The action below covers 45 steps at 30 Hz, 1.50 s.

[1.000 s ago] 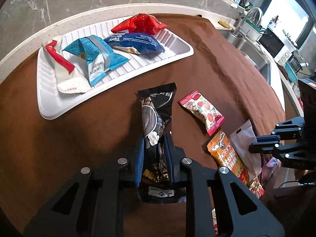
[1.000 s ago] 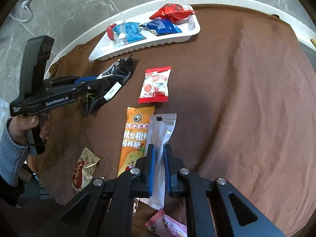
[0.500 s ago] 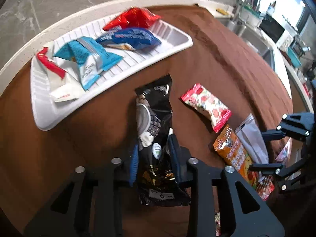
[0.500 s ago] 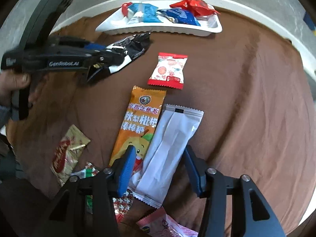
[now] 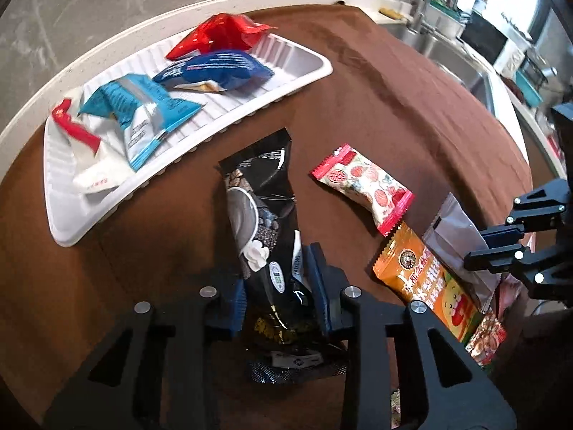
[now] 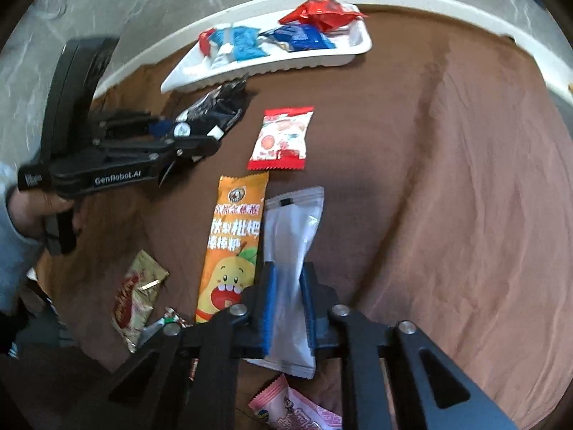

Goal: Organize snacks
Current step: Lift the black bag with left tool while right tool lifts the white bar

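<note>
Left gripper (image 5: 275, 279) has its jaws closing, blue pads (image 5: 319, 286) hugging both sides of the long black snack packet (image 5: 259, 211). The packet lies on the brown cloth (image 5: 394, 107) of the desk, far end just short of the white tray (image 5: 297, 75). Right gripper (image 6: 288, 299) is closing too, its pads against the lower part of the white pouch (image 6: 292, 236). That pouch sits just beside the orange stick packet (image 6: 234, 236). The red-edged candy bag (image 6: 281, 138) lies apart, between them and the tray. Four packets fill much of the tray; bare ribbed patches show at its near corner and right end. To the right of the pouch the cloth runs open up to the desk's pale rim (image 6: 465, 3).
</note>
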Tool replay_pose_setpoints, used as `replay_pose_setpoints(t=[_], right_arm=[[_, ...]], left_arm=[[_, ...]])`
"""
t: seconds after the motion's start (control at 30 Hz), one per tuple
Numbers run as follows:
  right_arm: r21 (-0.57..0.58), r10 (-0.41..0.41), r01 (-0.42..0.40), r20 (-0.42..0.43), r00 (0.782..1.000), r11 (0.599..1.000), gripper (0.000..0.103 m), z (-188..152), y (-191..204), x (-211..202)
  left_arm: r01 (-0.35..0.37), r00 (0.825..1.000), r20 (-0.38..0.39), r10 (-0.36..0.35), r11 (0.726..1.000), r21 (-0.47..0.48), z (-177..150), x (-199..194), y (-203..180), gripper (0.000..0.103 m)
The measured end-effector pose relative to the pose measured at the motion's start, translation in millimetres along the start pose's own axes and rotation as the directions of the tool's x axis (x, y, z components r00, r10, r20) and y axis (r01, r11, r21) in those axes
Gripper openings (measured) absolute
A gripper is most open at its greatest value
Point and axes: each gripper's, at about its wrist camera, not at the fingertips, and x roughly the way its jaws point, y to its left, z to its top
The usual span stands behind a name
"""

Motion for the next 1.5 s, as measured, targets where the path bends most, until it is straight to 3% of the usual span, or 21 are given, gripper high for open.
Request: replay_pose_setpoints(t=[0.33, 0.63, 0.77, 1.1, 1.3, 1.4, 1.5], right_arm=[[0.116, 0.115, -0.116, 0.013, 0.993, 0.986, 0.016, 5, -18, -8], [0.233, 0.255, -0.266, 0.08, 0.964, 0.935, 0.016, 29, -34, -21], [0.257, 0.299, -0.314, 0.1, 0.949, 0.914, 0.016, 44, -37, -19], [0.199, 0.254, -0.257, 0.043, 0.966, 0.946, 0.016, 58, -29, 1], [0.214, 0.254, -0.253, 0.027, 0.967, 0.943, 0.016, 52, -32, 9], [0.222, 0.255, -0.254, 0.027, 0.967, 0.941, 0.016, 51, -34, 10], [0.225, 0.252, -0.252, 0.029, 0.967, 0.941, 0.016, 50, -36, 9]], left_arm=[[0.054, 0.998, 0.026, -0.052, 0.997, -0.054, -3, -11, 9, 0.019], [0.127, 0.99, 0.08, -0.118, 0.983, -0.13, 5, -31, 25, 0.019], [0.124, 0.99, 0.076, -0.115, 0.984, -0.131, 8, -32, 29, 0.019], [0.064, 0.998, 0.029, -0.062, 0.997, -0.054, 14, -14, 16, 0.02], [0.028, 0.999, -0.032, -0.027, 0.999, 0.022, 18, 1, 0, 0.03], [-0.005, 0.999, -0.039, 0.007, 0.999, 0.054, 21, 8, -7, 0.043], [-0.038, 0.998, -0.04, 0.042, 0.996, 0.084, 23, 14, -12, 0.044]])
